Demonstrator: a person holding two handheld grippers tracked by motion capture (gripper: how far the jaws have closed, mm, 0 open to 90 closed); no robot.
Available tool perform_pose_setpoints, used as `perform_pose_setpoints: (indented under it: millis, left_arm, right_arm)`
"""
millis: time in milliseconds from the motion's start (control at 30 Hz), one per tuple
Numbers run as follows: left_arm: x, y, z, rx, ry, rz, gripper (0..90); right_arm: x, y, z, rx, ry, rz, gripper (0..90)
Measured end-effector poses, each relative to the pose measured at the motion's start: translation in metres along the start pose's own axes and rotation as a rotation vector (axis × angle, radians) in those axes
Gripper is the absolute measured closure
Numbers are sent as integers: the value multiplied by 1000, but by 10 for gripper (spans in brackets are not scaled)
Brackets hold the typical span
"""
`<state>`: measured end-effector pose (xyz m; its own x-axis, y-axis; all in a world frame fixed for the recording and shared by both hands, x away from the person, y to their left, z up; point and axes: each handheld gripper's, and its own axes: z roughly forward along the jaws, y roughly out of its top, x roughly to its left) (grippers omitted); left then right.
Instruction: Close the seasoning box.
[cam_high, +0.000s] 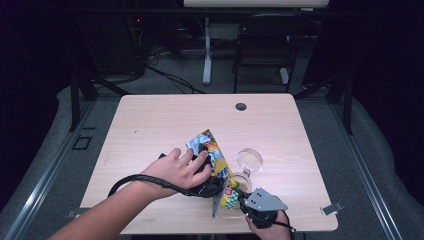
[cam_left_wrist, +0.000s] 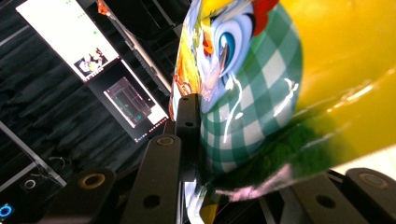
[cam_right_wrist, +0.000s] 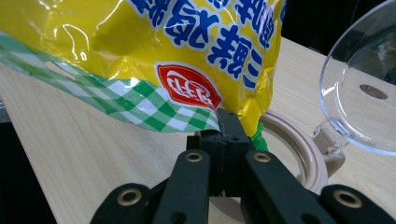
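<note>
A yellow snack bag (cam_high: 216, 156) with green check print is held tilted above the near part of the wooden table (cam_high: 165, 115). My left gripper (cam_high: 202, 153) is shut on the bag's upper part, under the person's left hand (cam_high: 175, 170). In the left gripper view the bag (cam_left_wrist: 261, 84) bulges against the left gripper (cam_left_wrist: 189, 112). My right gripper (cam_high: 239, 199) is shut on the bag's lower corner near the front edge. In the right gripper view the right gripper (cam_right_wrist: 228, 122) pinches the checked seam of the bag (cam_right_wrist: 154, 42).
A round beige container (cam_high: 243, 183) with a clear hinged lid (cam_high: 249, 160) standing open sits just right of the bag; its rim (cam_right_wrist: 299, 149) and lid (cam_right_wrist: 359, 93) are close behind my right jaws. A grommet hole (cam_high: 241, 106) lies at the table's back. A chair (cam_high: 265, 45) stands beyond.
</note>
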<state>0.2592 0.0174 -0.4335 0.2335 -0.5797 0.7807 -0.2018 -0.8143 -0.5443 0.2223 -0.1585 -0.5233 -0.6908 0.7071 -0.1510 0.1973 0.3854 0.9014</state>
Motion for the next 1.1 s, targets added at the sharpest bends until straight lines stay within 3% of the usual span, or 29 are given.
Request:
perform_pose_setpoints:
  millis: [1100]
  left_arm:
    - [4,0,-4,2,5,6,771]
  right_arm:
    - [0,0,-1,-14,-5,8,898]
